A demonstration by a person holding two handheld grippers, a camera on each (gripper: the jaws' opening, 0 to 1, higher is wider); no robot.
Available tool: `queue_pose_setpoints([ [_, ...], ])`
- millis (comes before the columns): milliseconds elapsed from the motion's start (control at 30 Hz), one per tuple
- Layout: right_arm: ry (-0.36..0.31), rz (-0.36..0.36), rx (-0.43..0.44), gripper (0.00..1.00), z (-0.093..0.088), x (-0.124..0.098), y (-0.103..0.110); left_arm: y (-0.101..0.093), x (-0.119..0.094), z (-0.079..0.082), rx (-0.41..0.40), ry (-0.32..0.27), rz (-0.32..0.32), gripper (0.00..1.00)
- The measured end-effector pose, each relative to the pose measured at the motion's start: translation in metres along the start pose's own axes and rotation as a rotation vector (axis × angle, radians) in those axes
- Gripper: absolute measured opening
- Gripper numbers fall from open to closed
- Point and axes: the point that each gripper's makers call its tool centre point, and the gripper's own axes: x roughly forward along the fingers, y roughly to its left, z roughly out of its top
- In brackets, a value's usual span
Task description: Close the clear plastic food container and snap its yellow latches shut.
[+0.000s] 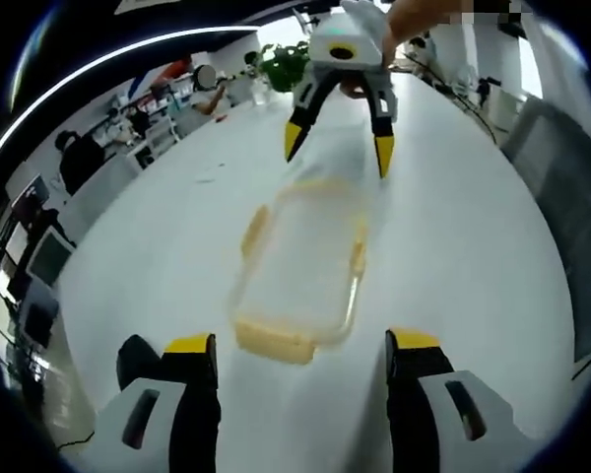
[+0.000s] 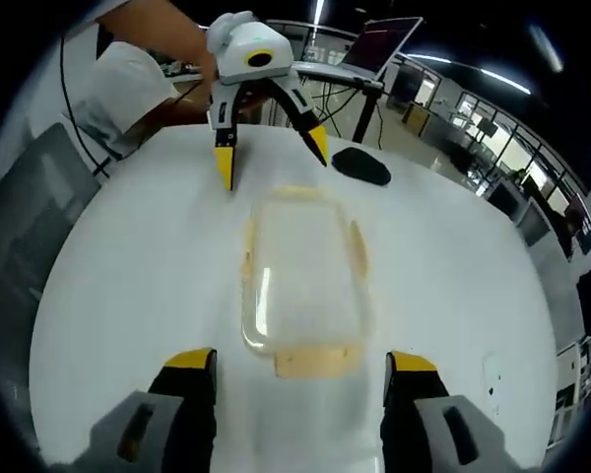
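A clear plastic container point(image 1: 307, 266) with its lid on lies lengthwise on the white table point(image 1: 167, 246) between the two grippers. Yellow latches sit on its long sides and at both ends, one near end latch point(image 1: 276, 340) close to my left gripper point(image 1: 301, 347), which is open and just short of it. From the far end the right gripper point(image 1: 337, 146) faces me, open, tips over the container's far end. In the right gripper view the container point(image 2: 303, 281) has a yellow end latch point(image 2: 317, 361) just before my open right gripper point(image 2: 301, 360); the left gripper point(image 2: 272, 150) stands open beyond.
A black mouse-like object point(image 2: 361, 166) lies on the table point(image 2: 128, 286) behind the container. A person's white sleeve point(image 2: 128, 84) and a laptop on a stand point(image 2: 374, 44) are at the far side. A potted plant point(image 1: 286, 64) and desks with people lie beyond the table.
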Motion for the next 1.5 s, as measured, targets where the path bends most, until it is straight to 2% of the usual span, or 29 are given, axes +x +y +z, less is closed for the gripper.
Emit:
queue_pose_setpoints([
  [133,0.005,0.012,0.001,0.68,0.0,0.004,-0.002,0.001,0.004,-0.002,0.025,0.014,-0.029,0.66],
  [233,0.006,0.036,0.011,0.68,0.001,0.007,-0.001,-0.002,0.006,-0.006,0.046,0.035,-0.069,0.57],
  [333,0.019,0.046,-0.007,0.67,0.0,0.01,-0.004,-0.002,0.007,-0.007,0.066,0.041,-0.081,0.61],
  [467,0.029,0.066,-0.001,0.66,-0.001,0.013,-0.006,0.003,0.009,-0.008,0.072,0.049,-0.097,0.59],
  [600,0.036,0.099,-0.004,0.62,-0.002,0.015,-0.005,0.006,0.013,-0.01,0.078,0.071,-0.109,0.47],
  [900,0.084,0.142,-0.031,0.59,-0.008,0.022,-0.003,0.015,0.019,-0.014,0.105,0.085,-0.131,0.47],
  [1100,0.105,0.155,-0.007,0.57,-0.012,0.024,-0.002,0.016,0.02,-0.013,0.086,0.071,-0.166,0.45],
  [1200,0.112,0.162,0.002,0.53,-0.013,0.024,-0.002,0.009,0.019,-0.009,0.091,0.065,-0.19,0.43],
  [1500,0.124,0.172,0.012,0.38,-0.014,0.021,0.0,0.008,0.017,-0.007,0.098,0.065,-0.213,0.37],
])
